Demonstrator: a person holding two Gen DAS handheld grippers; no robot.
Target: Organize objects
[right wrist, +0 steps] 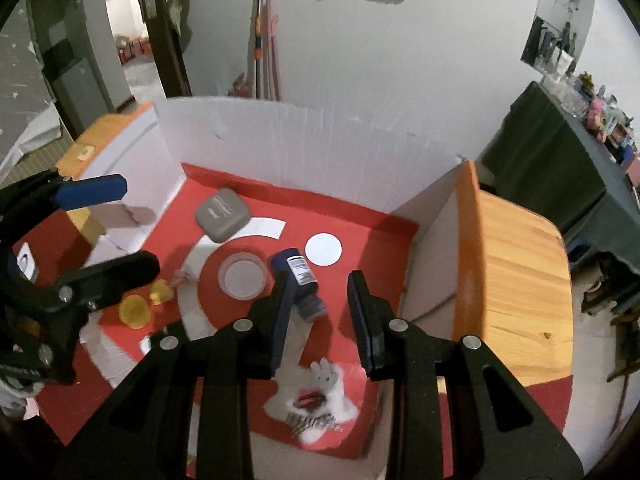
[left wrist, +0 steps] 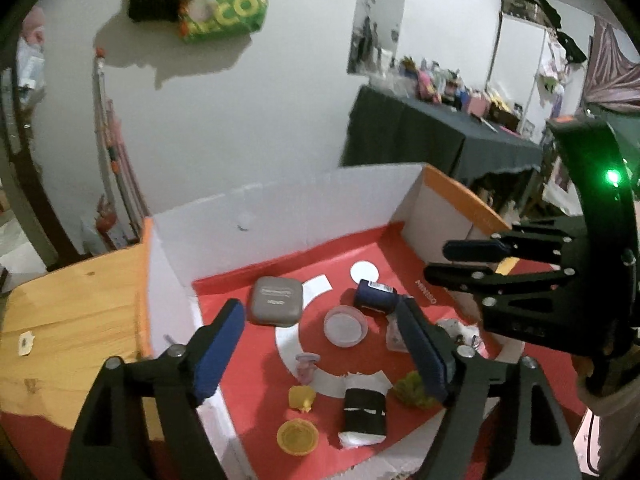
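Inside white-walled box on desk | grey case by back wall, navy bottle right of it, clear lid between | left tool released, empty, above | right tool reads clenched, nothing gripped | next: pick one item, descend square | front items cut off, blurred

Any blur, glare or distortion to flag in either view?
Left wrist view: fisheye bends the wall, black corners, slight motion smear on the box edges, a green light flares. Right wrist view: same bending; the box's back wall bows, the stool edge smears.
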